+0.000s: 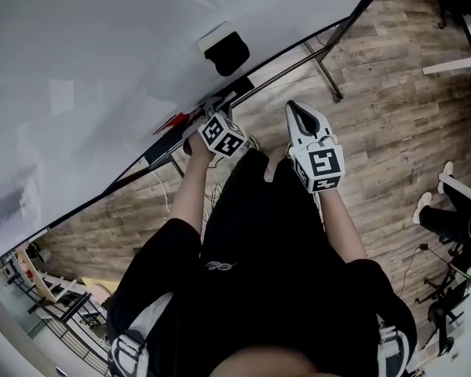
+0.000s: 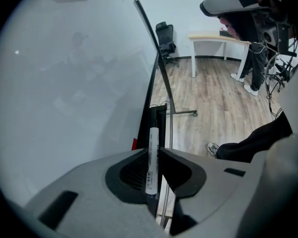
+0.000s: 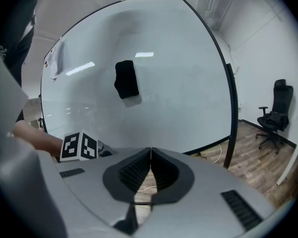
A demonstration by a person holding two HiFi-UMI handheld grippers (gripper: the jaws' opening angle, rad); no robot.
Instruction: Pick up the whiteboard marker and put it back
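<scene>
My left gripper [image 2: 153, 150] is shut on a whiteboard marker [image 2: 152, 158], a white barrel with a dark end, held lengthwise between the jaws and pointing along the whiteboard's black tray rail [image 2: 154, 120]. In the head view the left gripper [image 1: 212, 110] sits at the lower edge of the whiteboard [image 1: 86, 69], over the tray [image 1: 166, 149]. My right gripper [image 3: 150, 150] is shut with nothing in it; its tips meet. It hangs to the right of the left one, away from the board, as the right gripper [image 1: 293, 107] in the head view shows.
A black eraser [image 1: 229, 52] clings to the whiteboard above the tray. The board's stand legs [image 1: 326, 69] spread over the wooden floor. An office chair [image 2: 166, 36], a white desk [image 2: 216, 39] and another person's legs [image 1: 447, 218] lie to the right.
</scene>
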